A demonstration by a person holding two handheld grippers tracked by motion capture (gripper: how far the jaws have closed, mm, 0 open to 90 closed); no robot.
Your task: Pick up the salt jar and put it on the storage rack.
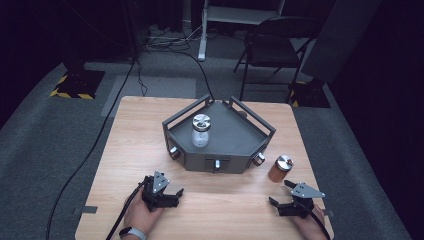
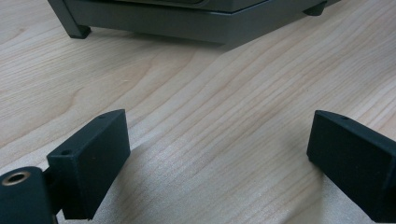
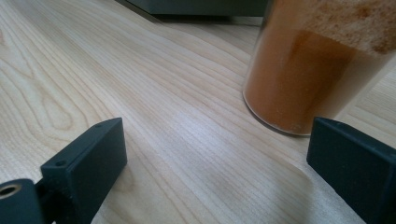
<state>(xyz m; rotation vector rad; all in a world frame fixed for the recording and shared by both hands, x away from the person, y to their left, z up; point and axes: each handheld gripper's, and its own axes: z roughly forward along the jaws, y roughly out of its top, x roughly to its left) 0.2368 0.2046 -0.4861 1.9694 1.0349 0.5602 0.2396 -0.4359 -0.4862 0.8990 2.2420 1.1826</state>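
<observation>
L gripper (image 1: 172, 192) lower left, jaws released, empty | R gripper (image 1: 281, 194) lower right, jaws released | orange jar (image 1: 280, 168) just above R, outside grey tray (image 1: 235, 131) | clear jar (image 1: 200, 131) in tray | risk: off-ctr approach tips orange jar

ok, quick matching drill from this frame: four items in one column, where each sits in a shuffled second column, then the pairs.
Items:
1. clear jar
2. orange jar
3. left gripper
4. right gripper

Places:
A. on the bare wood, right of the grey tray
B. near edge of the table, left side, open
C. inside the tray, upright
D. near edge, just short of the orange jar, open

Pairs: 1-C, 2-A, 3-B, 4-D
</observation>
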